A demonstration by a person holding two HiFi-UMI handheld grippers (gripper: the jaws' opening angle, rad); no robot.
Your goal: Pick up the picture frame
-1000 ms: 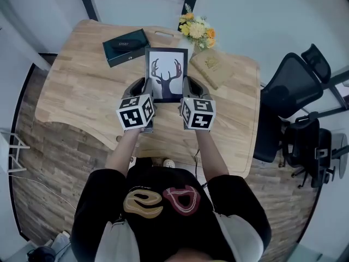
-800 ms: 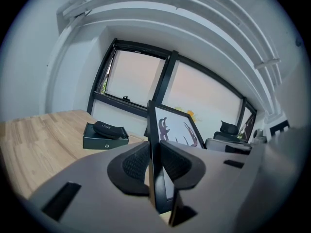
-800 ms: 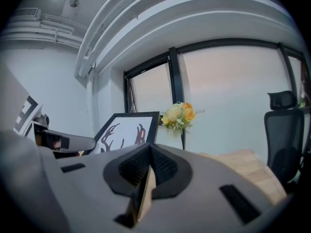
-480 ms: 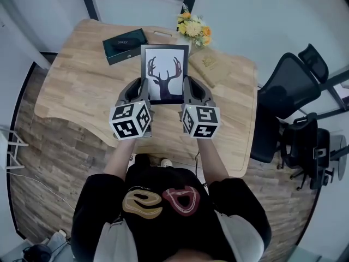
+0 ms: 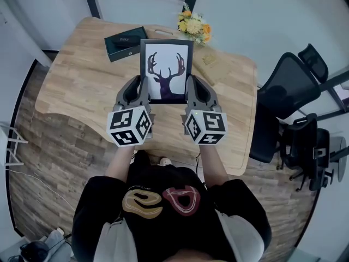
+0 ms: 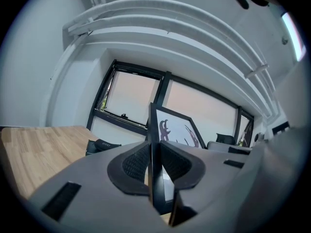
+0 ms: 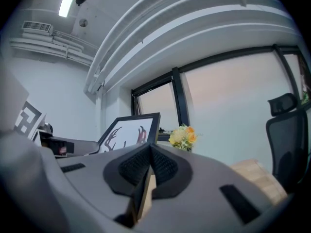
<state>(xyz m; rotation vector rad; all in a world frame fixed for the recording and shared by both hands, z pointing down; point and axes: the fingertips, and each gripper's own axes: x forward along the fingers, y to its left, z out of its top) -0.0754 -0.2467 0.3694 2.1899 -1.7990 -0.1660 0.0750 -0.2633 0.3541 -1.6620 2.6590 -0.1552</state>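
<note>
Book [image 5: 212, 61] sits partly hidden behind picture frame [image 5: 166, 70].

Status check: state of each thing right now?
picture frame: held above the table by both side edges
left gripper: shut on frame's left edge
right gripper: shut on frame's right edge
black box: closed, flat on table
flower bouquet: upright at far table edge
tan book: closed, flat
</note>
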